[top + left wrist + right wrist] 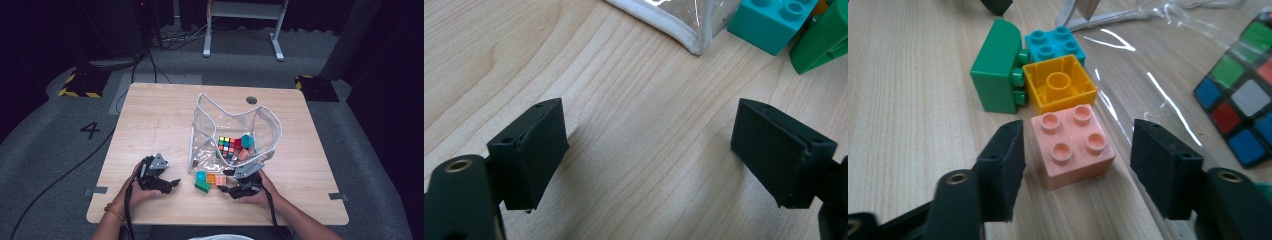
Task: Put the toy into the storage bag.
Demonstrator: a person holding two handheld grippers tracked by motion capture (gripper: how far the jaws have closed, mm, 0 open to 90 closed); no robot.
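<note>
A pink brick (1073,145) stands studs up on the wooden table (150,125), between the jaws of my right gripper (1078,150). The pads flank it with a small gap on each side, so the gripper is open. Beyond the pink brick lie an orange brick (1060,82) turned hollow side up, a teal brick (1055,44) and a green brick (995,75) on its side. In the high view the right gripper (224,181) sits at the pink brick (220,180). My left gripper (172,184) rests open to the left, its jaws (649,150) over bare wood.
A clear pouch (235,130) with white trim stands open behind the bricks, holding a colour cube (229,146) and a teal piece (247,141). Its corner (674,25) lies just ahead of the left gripper, beside the teal brick (769,22).
</note>
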